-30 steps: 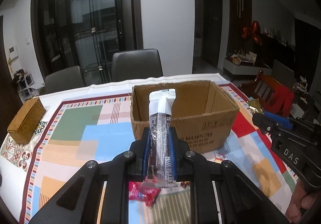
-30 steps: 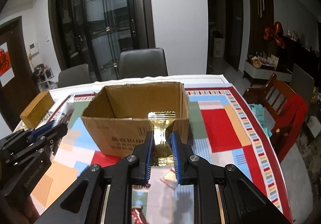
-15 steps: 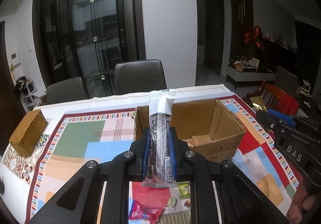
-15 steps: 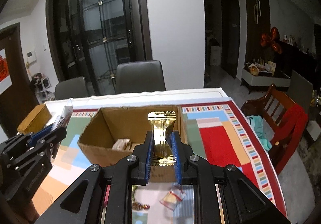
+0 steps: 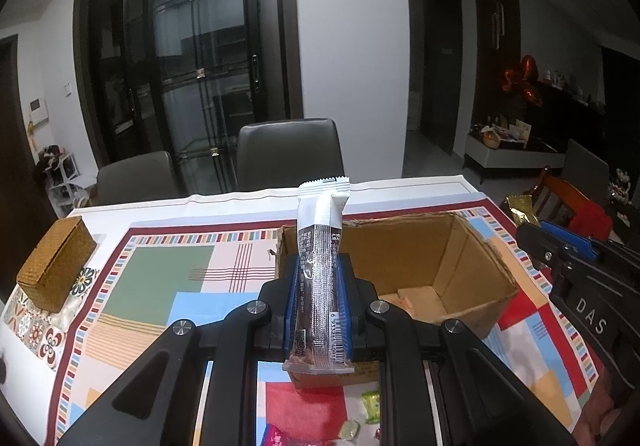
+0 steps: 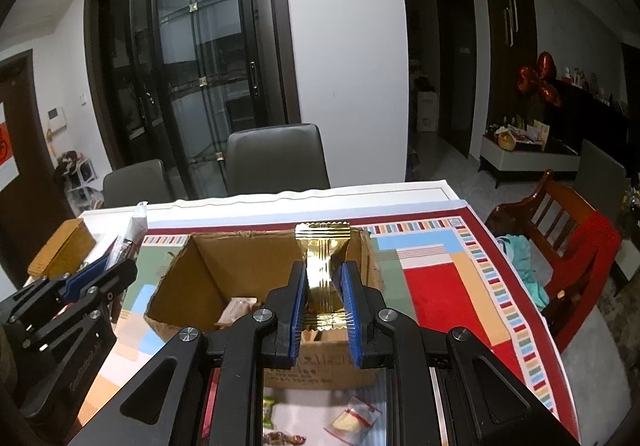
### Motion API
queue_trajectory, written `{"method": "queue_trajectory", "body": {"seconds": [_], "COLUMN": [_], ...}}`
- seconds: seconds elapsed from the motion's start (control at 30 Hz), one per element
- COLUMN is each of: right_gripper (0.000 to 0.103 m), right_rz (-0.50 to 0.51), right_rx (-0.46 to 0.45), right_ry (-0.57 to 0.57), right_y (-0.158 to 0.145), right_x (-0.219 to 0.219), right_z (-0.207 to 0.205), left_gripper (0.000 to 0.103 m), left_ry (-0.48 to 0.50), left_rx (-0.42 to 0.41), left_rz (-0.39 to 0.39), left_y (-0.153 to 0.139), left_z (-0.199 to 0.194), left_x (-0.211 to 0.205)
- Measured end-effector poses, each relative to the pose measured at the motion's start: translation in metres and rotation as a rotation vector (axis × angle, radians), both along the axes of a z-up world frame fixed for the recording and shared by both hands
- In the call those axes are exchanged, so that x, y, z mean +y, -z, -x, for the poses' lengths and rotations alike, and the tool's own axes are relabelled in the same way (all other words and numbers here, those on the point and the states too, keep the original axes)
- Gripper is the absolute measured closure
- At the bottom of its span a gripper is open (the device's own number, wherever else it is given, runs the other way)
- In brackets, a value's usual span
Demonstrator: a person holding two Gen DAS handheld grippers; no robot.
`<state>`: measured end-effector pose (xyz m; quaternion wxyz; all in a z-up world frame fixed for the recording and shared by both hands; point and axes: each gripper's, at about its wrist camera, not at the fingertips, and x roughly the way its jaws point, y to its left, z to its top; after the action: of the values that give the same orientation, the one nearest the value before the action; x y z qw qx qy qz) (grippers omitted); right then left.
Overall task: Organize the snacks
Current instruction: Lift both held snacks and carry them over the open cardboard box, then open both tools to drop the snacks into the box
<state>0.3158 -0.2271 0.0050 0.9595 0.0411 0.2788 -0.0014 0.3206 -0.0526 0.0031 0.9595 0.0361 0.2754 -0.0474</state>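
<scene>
Cardboard box (image 5: 436, 258) now lower, interior exposed; "DAS" on right hand-held gripper (image 5: 536, 236).

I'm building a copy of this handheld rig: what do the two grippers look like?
Both are matte black plastic linkages with round silver screw heads and ribbed blue finger pads. The right gripper has white "DAS" lettering on its side; the left gripper has faint lettering too small to read. No cables show.
</scene>
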Motion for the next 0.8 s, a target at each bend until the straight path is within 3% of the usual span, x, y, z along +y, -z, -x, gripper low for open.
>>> {"method": "queue_trajectory", "body": {"seconds": [0.8], "right_gripper": [0.083], "right_rz": [0.024], "right_rx": [0.069], "right_ry": [-0.002], "right_y": [0.016], "right_x": [0.015], "right_z": [-0.049], "left_gripper": [0.084], "left_ry": [-0.003], "left_rx": [0.060], "left_rz": [0.015], "left_y": [0.016], "left_z": [-0.046], "left_x": [0.005]}}
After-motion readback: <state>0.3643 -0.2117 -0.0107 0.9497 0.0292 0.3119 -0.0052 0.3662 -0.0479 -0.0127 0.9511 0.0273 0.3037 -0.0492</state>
